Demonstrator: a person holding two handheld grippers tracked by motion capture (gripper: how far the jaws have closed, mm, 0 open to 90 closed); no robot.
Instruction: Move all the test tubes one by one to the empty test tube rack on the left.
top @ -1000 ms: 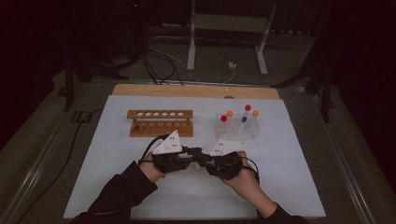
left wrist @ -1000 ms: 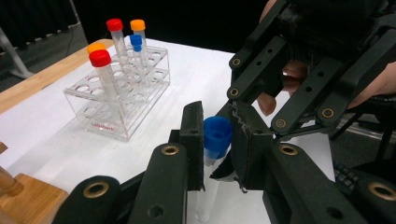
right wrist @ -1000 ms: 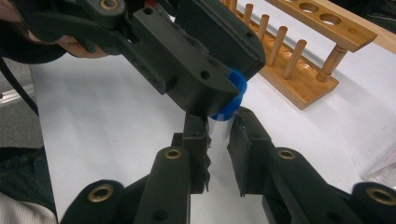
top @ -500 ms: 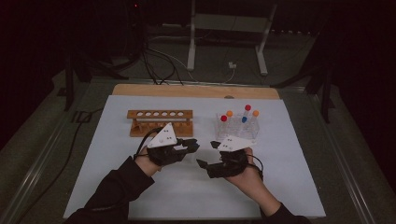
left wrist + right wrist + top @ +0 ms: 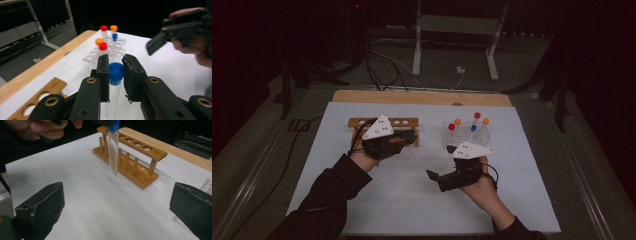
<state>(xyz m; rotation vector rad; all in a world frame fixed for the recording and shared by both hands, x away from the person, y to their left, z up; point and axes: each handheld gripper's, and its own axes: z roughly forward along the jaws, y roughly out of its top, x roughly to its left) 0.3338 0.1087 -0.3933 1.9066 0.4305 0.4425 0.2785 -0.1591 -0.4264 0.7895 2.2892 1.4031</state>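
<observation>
My left gripper [image 5: 115,62] is shut on a clear test tube [image 5: 114,92] just under its blue cap. In the high view the left gripper [image 5: 408,137] hovers by the right end of the wooden rack [image 5: 384,121]. From the right gripper view the tube [image 5: 113,152] hangs upright in front of the wooden rack [image 5: 136,155], above the mat. My right gripper [image 5: 438,181] sits lower and nearer on the mat. Its jaws [image 5: 117,205] have just been opening and now stand wide with nothing between them. A clear plastic rack [image 5: 464,135] holds several tubes with red, orange and blue caps.
A white mat [image 5: 412,200] covers the table, with a wooden board edge [image 5: 422,96] along its back. Cables [image 5: 382,70] and a metal stand [image 5: 417,45] lie on the dark floor beyond. The plastic rack [image 5: 100,53] stands ahead of the left gripper.
The two grippers were together at the middle of the mat and have parted. The left one has risen toward the wooden rack with the tube. The right one has let go and opened wide.
</observation>
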